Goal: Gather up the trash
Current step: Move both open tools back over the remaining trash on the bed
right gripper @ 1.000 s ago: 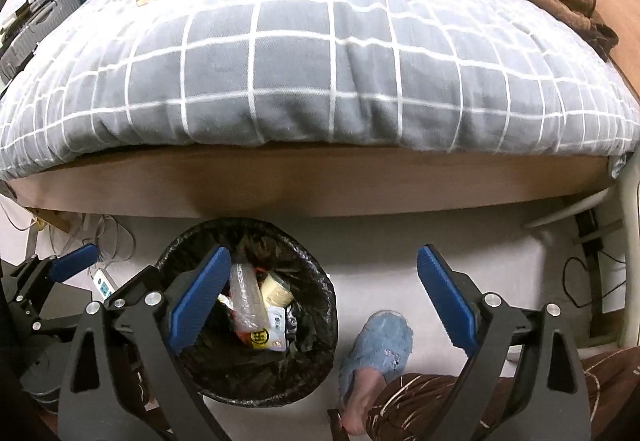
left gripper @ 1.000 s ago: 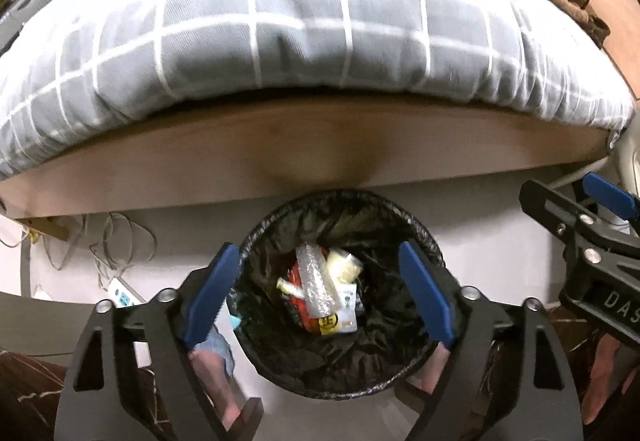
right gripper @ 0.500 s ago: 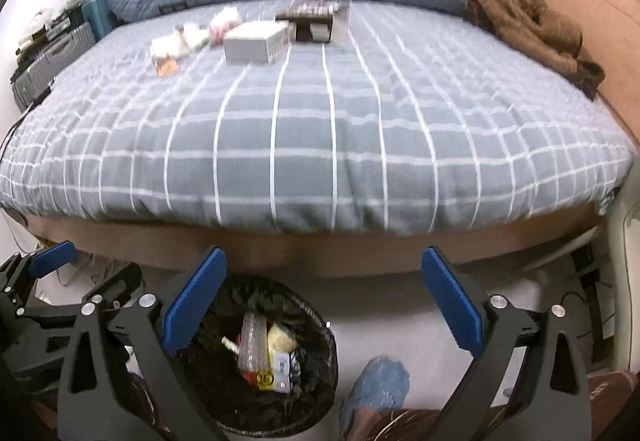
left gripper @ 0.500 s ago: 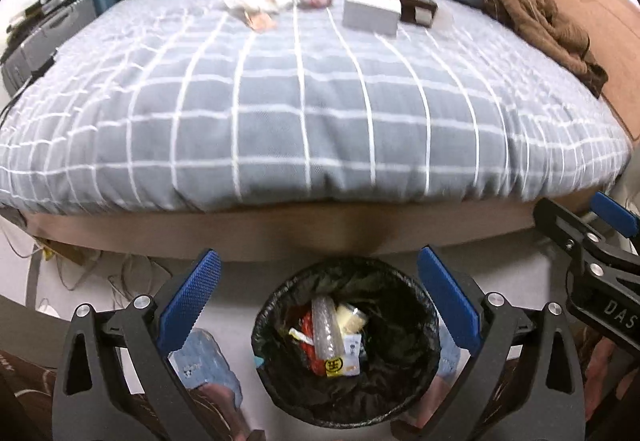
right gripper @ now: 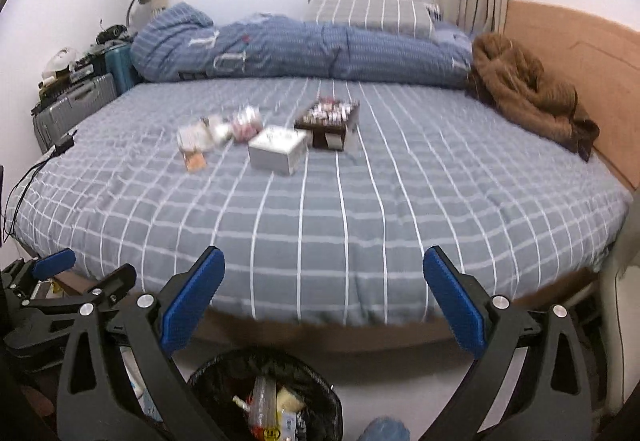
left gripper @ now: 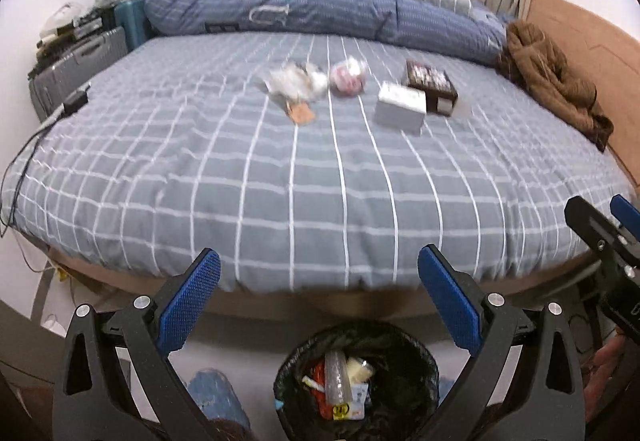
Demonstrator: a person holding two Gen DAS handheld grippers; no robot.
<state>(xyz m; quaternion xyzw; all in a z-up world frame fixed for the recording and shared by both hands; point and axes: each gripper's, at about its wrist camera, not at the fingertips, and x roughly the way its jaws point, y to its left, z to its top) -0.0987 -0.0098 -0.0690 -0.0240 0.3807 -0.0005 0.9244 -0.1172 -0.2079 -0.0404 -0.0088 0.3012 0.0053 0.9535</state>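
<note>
Both grippers point(left gripper: 318, 305) point(right gripper: 324, 305) raised off bin point(left gripper: 356, 377), fingers spread, empty; bed litter point(left gripper: 296, 85) now ahead; next pickup there.

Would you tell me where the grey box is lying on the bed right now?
In both wrist views the grey box sits mid-bed on the checked cover, just in front of the dark box and right of the crumpled wrappers.

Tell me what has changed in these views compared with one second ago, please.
Both claws rose and tilted up from the trash bin, so the bed top with its litter now shows. The left claw opened wider; the right claw opened slightly. Neither took or released anything. The bin and its trash stayed in place.
</note>
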